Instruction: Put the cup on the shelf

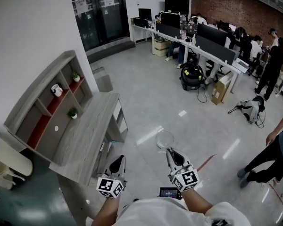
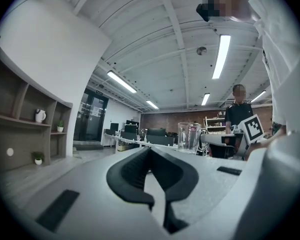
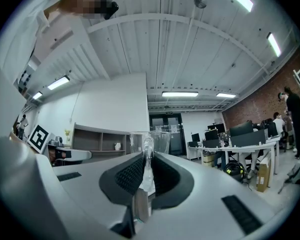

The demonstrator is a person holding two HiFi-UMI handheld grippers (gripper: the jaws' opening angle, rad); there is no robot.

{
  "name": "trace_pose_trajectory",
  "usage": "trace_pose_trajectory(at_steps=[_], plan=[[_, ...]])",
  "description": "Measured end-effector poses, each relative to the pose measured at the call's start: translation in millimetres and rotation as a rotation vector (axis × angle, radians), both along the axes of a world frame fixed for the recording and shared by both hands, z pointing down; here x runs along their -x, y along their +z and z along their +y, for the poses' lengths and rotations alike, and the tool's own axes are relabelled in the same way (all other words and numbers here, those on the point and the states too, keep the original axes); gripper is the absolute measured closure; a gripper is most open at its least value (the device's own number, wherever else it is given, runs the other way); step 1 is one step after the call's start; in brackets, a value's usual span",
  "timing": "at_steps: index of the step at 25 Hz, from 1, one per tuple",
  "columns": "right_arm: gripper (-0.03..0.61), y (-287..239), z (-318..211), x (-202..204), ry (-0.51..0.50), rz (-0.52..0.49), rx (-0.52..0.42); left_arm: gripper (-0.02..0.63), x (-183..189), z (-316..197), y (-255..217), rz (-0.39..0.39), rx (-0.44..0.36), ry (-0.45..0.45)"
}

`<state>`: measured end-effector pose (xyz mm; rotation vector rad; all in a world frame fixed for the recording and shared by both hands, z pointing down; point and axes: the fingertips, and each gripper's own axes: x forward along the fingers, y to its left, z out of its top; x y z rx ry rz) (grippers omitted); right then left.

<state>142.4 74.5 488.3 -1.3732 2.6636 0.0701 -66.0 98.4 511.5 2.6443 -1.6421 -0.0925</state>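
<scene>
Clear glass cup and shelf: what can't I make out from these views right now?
- Right gripper view: the handle and lower part of the clear glass cup sit behind the right claw.
- Head view: the white object on the grey wooden shelf unit is too small to identify.

Light is bright and even, from ceiling strip lights [image 2: 221, 56] that burn out to white bars in both gripper views. In the head view the glossy floor [image 1: 146, 93] shows pale glare streaks at centre and right. Shadow is soft, deepest beneath the worktop [image 1: 87, 131] at lower left. All views bow strongly toward the edges, and the gripper views have black corners. The left gripper [image 2: 150, 151] and right gripper [image 3: 146, 159] look slightly soft in the lower frame, and the clear cup [image 3: 157, 141] shows faint glints.
</scene>
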Motion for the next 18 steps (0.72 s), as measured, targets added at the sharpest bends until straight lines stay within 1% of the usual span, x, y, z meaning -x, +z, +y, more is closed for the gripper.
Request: trace_pose_trajectory(at_steps=[5, 11, 18], plan=[[0.532, 3, -9, -18, -0.012, -0.003, -0.009, 0.604, -20, -6, 4, -0.010, 0.003, -0.003], [0.532, 15, -17, -34, -0.031, -0.005, 0.008, 0.604, -40, -14, 11, -0.002, 0.014, -0.004], [0.532, 23, -44, -39, -0.039, -0.004, 0.029, 0.604, -44, -39, 18, -0.002, 0.022, -0.010]])
